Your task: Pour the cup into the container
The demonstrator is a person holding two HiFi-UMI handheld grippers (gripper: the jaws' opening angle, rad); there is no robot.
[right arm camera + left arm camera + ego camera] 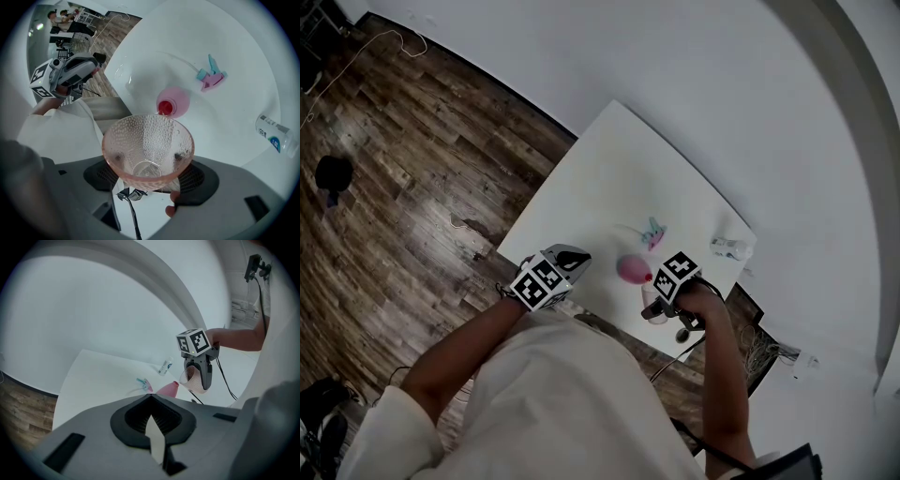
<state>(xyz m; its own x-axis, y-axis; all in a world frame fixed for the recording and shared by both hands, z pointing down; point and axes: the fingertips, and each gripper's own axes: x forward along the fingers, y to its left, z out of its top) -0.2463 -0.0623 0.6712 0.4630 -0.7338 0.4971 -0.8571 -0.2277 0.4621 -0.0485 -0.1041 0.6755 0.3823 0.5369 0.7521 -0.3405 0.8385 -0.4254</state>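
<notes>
Your right tongs (147, 159) grip the cup (147, 140), container (172, 102) at twelve o'clock beyond it; your left tongs (151, 399) are closed, empty.

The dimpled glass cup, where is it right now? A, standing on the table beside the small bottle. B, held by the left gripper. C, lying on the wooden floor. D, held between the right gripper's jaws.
D: the right gripper view shows the cup clamped between the jaws of the right gripper, held over the white table.
</notes>
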